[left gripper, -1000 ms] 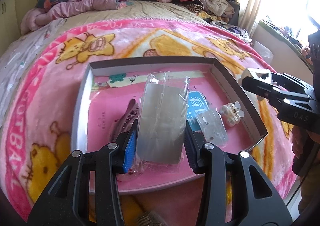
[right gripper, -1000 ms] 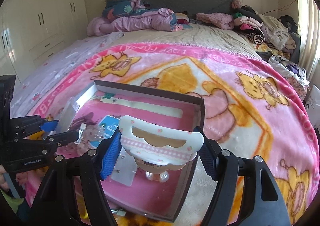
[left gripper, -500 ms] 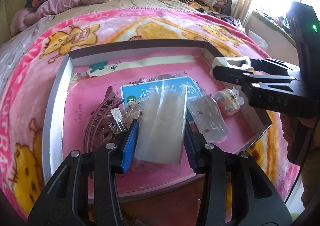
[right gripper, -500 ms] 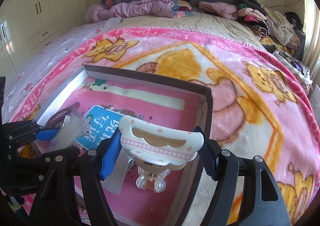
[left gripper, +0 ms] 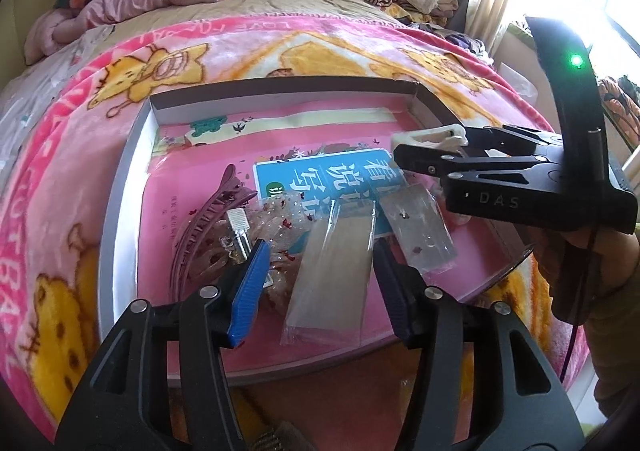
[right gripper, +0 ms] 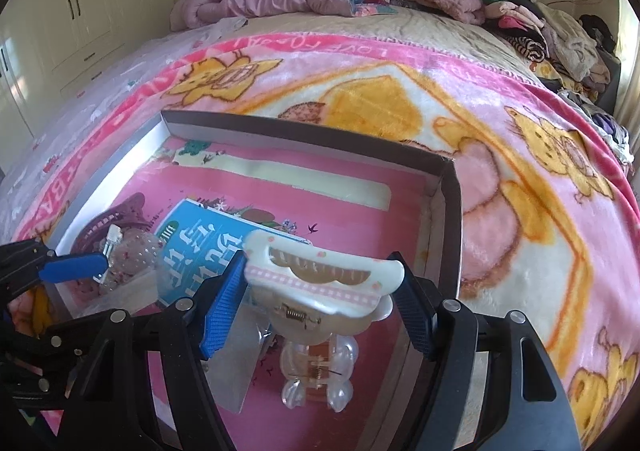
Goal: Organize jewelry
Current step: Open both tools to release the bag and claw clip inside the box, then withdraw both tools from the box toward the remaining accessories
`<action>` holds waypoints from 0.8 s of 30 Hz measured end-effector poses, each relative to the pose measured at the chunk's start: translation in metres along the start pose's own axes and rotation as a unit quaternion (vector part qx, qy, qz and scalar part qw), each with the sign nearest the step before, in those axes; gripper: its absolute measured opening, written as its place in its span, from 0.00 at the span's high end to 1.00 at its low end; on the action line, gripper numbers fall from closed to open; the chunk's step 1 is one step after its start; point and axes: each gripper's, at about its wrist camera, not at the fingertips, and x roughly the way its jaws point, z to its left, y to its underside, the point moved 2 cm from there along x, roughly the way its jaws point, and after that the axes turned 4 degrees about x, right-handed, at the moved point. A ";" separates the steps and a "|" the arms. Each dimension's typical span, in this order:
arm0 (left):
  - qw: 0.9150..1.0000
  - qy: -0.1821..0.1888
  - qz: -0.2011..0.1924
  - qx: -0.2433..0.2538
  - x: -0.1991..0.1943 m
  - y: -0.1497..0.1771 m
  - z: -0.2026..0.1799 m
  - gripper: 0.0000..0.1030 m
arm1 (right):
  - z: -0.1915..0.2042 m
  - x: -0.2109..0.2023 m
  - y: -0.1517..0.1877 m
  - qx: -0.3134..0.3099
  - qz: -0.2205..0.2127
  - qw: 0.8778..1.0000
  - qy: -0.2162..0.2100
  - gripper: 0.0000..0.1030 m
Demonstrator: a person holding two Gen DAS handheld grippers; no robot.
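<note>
Now lying flat inside shallow pink-lined cardboard box [left gripper: 132,155], flat clear plastic sleeve [left gripper: 332,271], with left gripper [left gripper: 316,271] jaws opening (pads parting). Gripping white pink-trimmed plastic hair claw [right gripper: 320,279] in right gripper [right gripper: 316,307], hovering over box. Placing step; next probably lowering, then releasing.

"DAS" on right tool [left gripper: 430,155] body; "LOVE FOR" upside-down on pink blanket [left gripper: 256,25] border.

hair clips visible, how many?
3. White claw clip held in the right tongs; clear claw clip lying in the box beneath it; maroon clip at the box's left. More may be hidden.
</note>
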 end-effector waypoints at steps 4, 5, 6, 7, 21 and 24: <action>1.000 0.001 -0.003 -0.003 -0.004 0.000 0.000 0.54 | -0.001 -0.010 0.001 0.007 -0.006 1.000 -0.005 0.34; 1.000 0.002 -0.004 -0.004 -0.005 0.000 0.000 0.53 | -0.001 -0.014 0.002 0.007 -0.009 1.000 -0.006 0.34; 1.000 0.002 -0.004 -0.005 -0.006 -0.001 0.000 0.52 | -0.001 -0.017 0.002 0.008 -0.011 1.000 -0.006 0.33; 1.000 0.002 -0.005 -0.006 -0.007 -0.001 0.000 0.52 | -0.002 -0.022 0.002 0.010 -0.016 1.000 -0.007 0.31; 0.999 -0.011 -0.024 -0.032 -0.037 -0.004 0.008 0.31 | 0.000 -0.073 0.012 0.011 -0.053 0.999 -0.009 0.16; 0.999 -0.012 -0.028 -0.042 -0.044 -0.003 0.012 0.23 | 0.004 -0.081 0.015 0.007 -0.057 0.998 -0.008 0.15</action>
